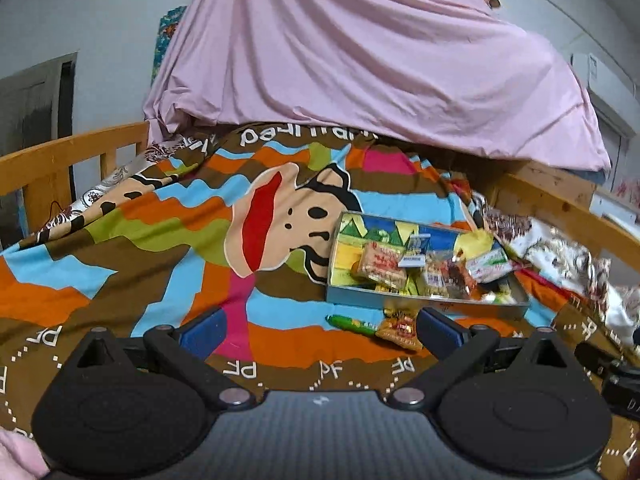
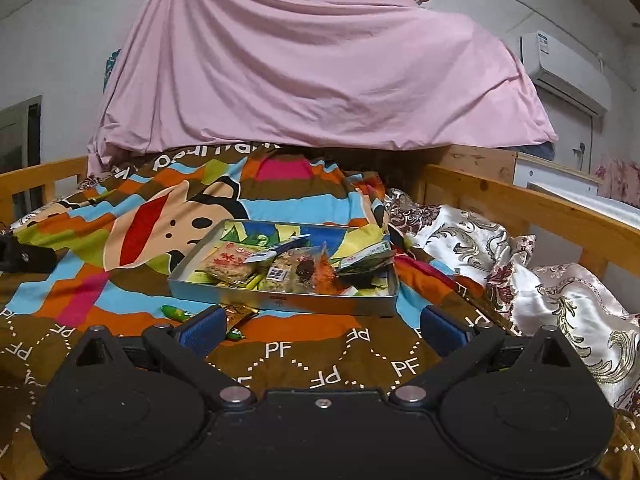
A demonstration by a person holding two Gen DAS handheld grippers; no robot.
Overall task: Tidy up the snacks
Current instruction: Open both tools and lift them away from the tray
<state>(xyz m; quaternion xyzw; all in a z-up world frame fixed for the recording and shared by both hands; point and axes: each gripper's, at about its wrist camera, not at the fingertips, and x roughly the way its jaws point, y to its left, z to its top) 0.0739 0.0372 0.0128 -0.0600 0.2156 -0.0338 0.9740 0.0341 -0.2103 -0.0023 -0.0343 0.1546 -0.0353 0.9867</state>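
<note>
Snacks heaped in a shallow metal tray (image 2: pixel 192 280) on the patterned quilt (image 2: pixel 304 360) — a rice-cracker pack (image 2: pixel 230 264) toward its left, a green-and-white packet (image 2: pixel 362 260) on the right. Two strays outside, just in front of the tray: an orange packet (image 1: pixel 400 328) and a green wrapped stick (image 1: pixel 348 323) touching it. Left gripper (image 1: pixel 318 330) spread wide, empty, above the quilt. Right gripper (image 2: pixel 322 330) likewise spread and empty — its left finger (image 2: pixel 202 330) overlapping the strays. Pink sheet (image 2: pixel 320 72) draped behind; wooden rail (image 2: pixel 540 208) at right.
</note>
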